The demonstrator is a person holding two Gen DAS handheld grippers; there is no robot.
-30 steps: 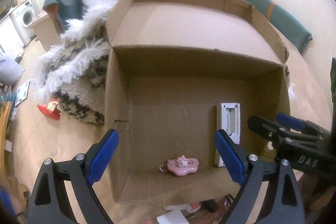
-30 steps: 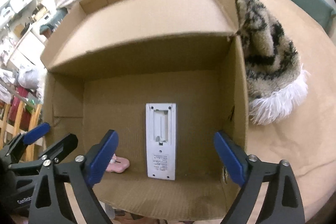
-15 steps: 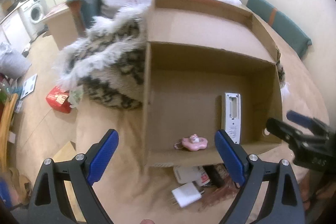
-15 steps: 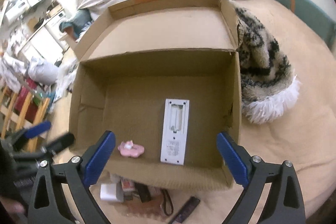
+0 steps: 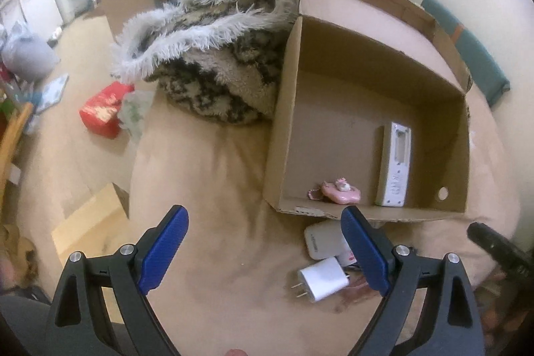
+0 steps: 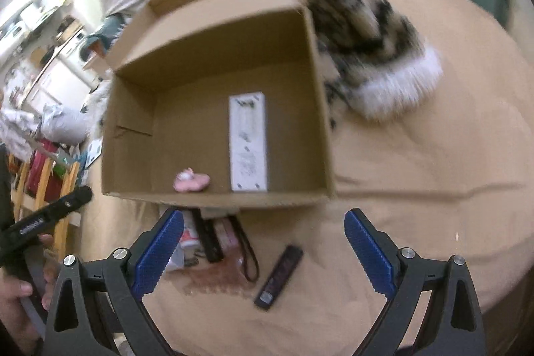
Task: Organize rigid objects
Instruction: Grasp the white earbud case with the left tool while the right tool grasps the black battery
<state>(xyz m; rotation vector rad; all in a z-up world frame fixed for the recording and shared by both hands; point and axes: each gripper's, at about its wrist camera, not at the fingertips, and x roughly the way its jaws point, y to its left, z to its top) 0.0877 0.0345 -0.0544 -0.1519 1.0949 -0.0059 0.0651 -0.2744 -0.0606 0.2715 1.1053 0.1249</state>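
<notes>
An open cardboard box (image 5: 283,129) (image 6: 320,109) lies on a beige bed sheet. Inside lie a white remote (image 5: 395,165) (image 6: 248,142) and a pink charm (image 5: 340,192) (image 6: 191,181). In front of the box lies a pile: a white charger plug (image 5: 322,279), a white flat device (image 5: 325,239), a black remote (image 6: 279,276), a black stick with a strap (image 6: 208,237). My left gripper (image 5: 263,252) is open and empty above the sheet, left of the plug. My right gripper (image 6: 263,251) is open and empty over the pile.
A furry black-and-white blanket (image 5: 217,62) (image 6: 370,55) lies against the box. A red packet (image 5: 100,110) and a flat cardboard piece (image 5: 90,222) lie on the floor at the left. A teal cushion (image 5: 480,52) sits by the wall.
Both grippers have pulled back out of the box and risen. The box looks smaller and the pile in front of it has come into view. Both stay open.
</notes>
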